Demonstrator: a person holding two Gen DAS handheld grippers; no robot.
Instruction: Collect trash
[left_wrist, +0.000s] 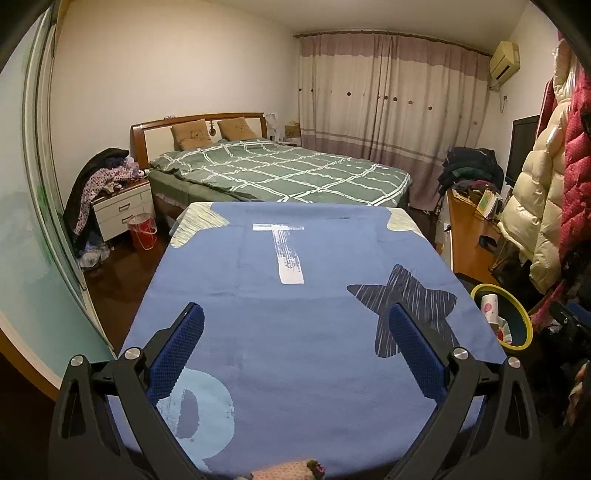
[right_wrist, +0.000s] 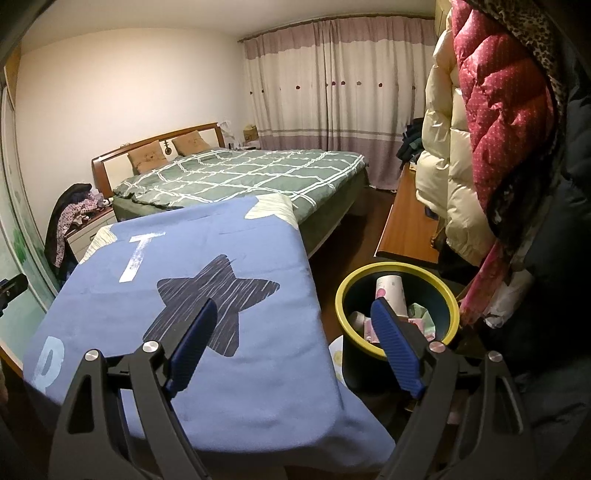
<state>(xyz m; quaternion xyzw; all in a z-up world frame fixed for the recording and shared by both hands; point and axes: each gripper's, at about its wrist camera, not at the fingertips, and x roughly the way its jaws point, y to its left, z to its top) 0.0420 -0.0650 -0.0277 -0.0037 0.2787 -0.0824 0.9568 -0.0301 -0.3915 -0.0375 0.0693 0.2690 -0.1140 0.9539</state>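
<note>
A dark bin with a yellow rim (right_wrist: 400, 266) stands on the floor just right of the blue-covered table (right_wrist: 229, 354). Inside it lie a white paper cup (right_wrist: 390, 291) and several crumpled wrappers. In the left wrist view the same bin (left_wrist: 522, 317) shows at the table's right edge. My right gripper (right_wrist: 293, 308) hangs open, nothing between its blue pads; its right pad sits over the bin's near rim, its left pad over the dark star print. My left gripper (left_wrist: 295, 314) is open and empty above the blue table cloth (left_wrist: 295, 266).
A bed with a green checked quilt (left_wrist: 288, 171) lies beyond the table. A red bucket (left_wrist: 143, 229) stands by the white nightstand (left_wrist: 122, 208). Puffy coats (right_wrist: 491, 122) hang close on the right, over a wooden desk (right_wrist: 406, 221). A sliding glass door (left_wrist: 33, 221) runs along the left.
</note>
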